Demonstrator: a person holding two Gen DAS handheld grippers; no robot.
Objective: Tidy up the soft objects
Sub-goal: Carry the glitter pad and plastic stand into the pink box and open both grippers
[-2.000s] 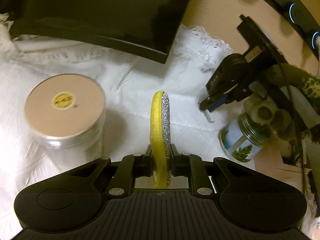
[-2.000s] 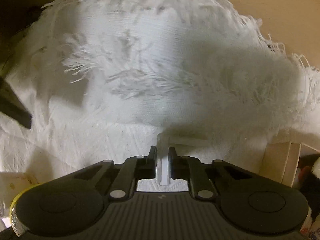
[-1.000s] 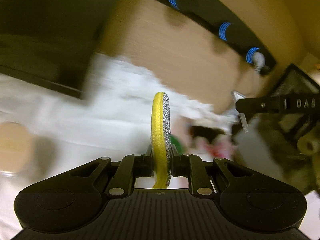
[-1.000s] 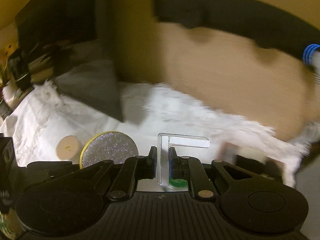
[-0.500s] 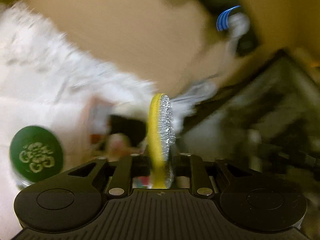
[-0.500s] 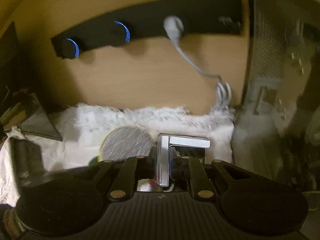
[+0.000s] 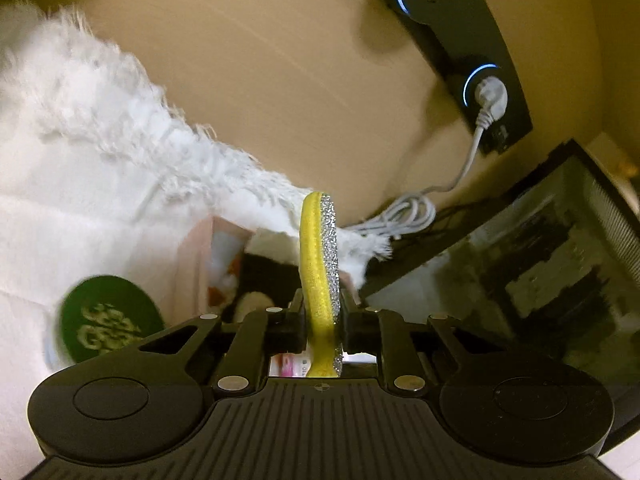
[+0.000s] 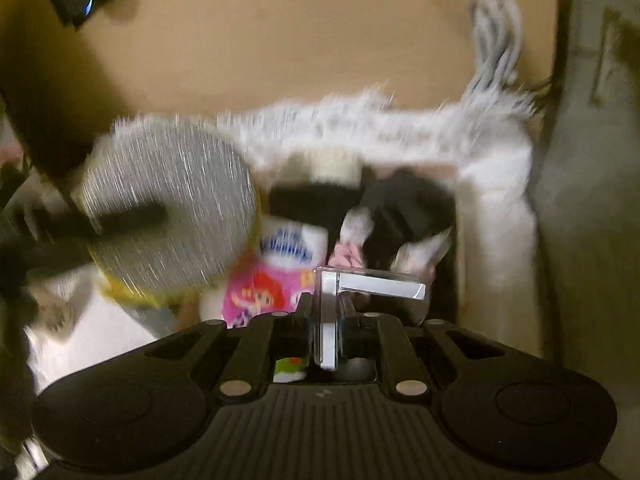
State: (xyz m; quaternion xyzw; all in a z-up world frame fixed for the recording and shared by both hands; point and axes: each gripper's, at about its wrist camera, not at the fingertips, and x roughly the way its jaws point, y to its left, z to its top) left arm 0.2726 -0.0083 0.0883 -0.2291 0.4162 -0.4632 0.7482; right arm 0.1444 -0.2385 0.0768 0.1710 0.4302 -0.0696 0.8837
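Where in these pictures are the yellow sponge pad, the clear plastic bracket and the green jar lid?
yellow sponge pad (image 7: 318, 264): left wrist view, on its yellow edge.
clear plastic bracket (image 8: 376, 285): right wrist view, on its horizontal arm.
green jar lid (image 7: 106, 320): left wrist view, on its patterned top.

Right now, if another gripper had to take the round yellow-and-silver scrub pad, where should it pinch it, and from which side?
Pinch the free rim of the scrub pad, opposite the left gripper, which is shut on its lower edge. Come in edge-on from above, with one finger on the yellow face and one on the glittery silver face. The pad is a thin flat disc held upright, so only its two faces offer a narrow pinch.
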